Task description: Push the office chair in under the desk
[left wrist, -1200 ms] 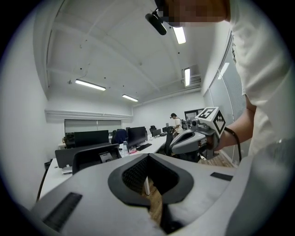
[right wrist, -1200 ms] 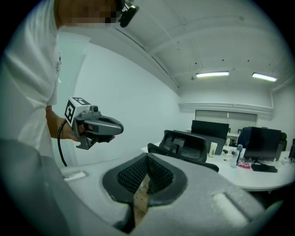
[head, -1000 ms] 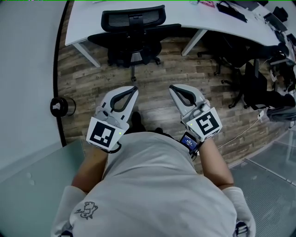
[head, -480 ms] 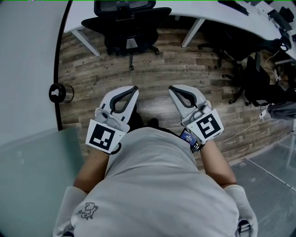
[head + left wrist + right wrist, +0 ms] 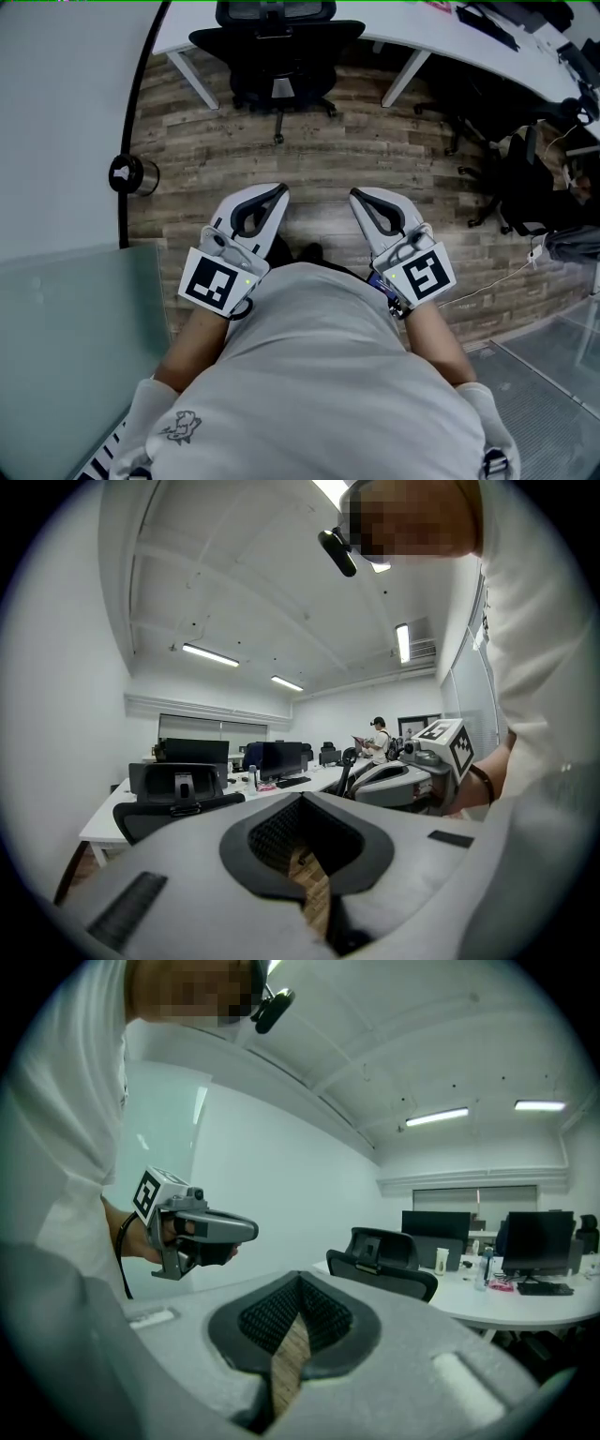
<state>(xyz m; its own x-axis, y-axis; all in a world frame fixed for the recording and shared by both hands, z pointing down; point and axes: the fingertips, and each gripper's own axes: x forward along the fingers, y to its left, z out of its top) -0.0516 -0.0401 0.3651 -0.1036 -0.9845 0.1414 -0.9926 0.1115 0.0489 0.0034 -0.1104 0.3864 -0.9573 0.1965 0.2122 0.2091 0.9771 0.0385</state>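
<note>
Office chair (image 5: 277, 42) at white desk (image 5: 441, 45)

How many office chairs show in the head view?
3: the office chair at the desk, top centre; a second chair tucked under the desk to its right; a third chair further right, among dark clutter. Others may be hidden.

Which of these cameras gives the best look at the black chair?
The head view: the chair shows its seat, base and wheels at the desk, though the frame's edge cuts its back. Both gripper views show only its backrest beyond the gripper's own body.
</note>
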